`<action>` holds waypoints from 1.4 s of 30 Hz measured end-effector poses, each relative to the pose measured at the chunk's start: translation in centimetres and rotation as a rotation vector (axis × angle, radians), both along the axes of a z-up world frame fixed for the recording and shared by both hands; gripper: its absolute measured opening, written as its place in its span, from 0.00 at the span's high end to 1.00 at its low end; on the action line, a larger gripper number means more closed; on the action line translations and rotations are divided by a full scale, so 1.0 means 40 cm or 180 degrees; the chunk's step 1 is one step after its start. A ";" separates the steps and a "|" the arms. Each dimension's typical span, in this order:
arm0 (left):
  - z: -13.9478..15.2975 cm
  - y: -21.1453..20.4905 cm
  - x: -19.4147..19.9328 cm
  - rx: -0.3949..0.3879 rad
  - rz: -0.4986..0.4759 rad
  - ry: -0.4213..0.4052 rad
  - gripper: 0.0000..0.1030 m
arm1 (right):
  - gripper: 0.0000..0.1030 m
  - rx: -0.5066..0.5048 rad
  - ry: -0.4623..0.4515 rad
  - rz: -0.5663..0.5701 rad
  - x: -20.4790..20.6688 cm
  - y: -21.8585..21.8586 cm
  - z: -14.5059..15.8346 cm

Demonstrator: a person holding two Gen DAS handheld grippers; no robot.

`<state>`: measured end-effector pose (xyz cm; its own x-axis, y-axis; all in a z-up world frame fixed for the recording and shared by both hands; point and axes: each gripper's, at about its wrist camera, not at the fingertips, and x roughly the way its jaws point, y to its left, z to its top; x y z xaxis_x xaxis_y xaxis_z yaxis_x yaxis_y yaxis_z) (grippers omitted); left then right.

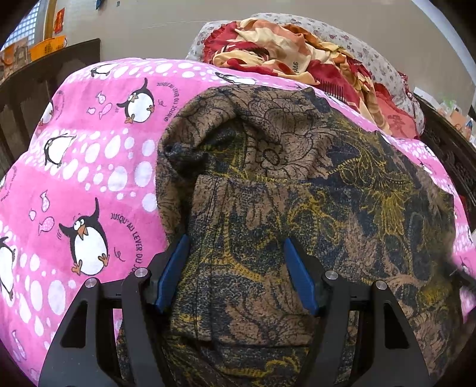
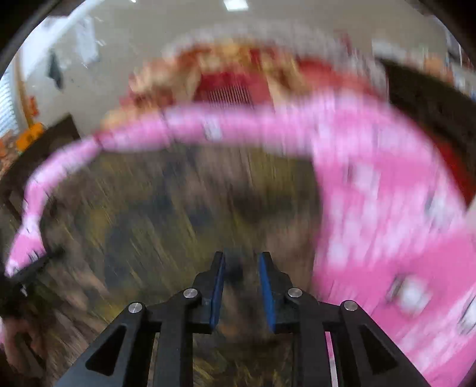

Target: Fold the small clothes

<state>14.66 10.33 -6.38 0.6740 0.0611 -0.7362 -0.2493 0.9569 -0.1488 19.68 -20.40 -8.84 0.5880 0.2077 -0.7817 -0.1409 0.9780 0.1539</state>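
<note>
**Patterned garment lies folded on the pink penguin blanket, both grippers over it**

A brown garment [image 1: 297, 184] with dark blue and yellow flower pattern lies on a pink blanket [image 1: 89, 166] printed with penguins and white spots. The garment is partly folded: one layer with a stitched hem lies across the lower part, and above it the cloth makes a rolled fold. It covers the middle and the right side of the blanket, and its left border stays well inside the blanket's left edge, where a wide strip of pink is bare.

The left gripper [image 1: 236, 253] points down at the near part of the garment. Its two blue pads [image 1: 174, 274] stand wide apart, with the cloth below and between them, and they do not squeeze it.

The right wrist view is strongly blurred. The right gripper [image 2: 241, 262] is also over the brown garment [image 2: 166, 208], near its right border, with the pink blanket [image 2: 386, 208] just beside on the right. Its pads stand a little apart, and I see a narrow gap between them; no cloth is clearly pinched there.

At the far edge of the blanket a heap of red and cream flowered bedding [image 1: 297, 56] lies against the wall [image 1: 154, 26]. Dark furniture [image 1: 35, 77] stands beyond the left edge
</note>
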 end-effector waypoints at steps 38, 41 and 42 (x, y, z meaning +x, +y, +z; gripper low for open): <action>0.040 0.103 -0.694 0.0008 -0.1393 0.0940 0.23 | 0.70 0.0187 0.0179 0.0693 -0.700 -0.240 0.027; 0.043 0.051 -0.764 -0.0229 -0.1670 0.0999 0.22 | 0.70 0.0454 0.0154 0.0590 -0.708 -0.266 0.022; 0.047 0.045 -0.772 -0.0381 -0.1727 0.1006 0.22 | 0.70 0.0471 0.0157 0.0592 -0.706 -0.266 0.021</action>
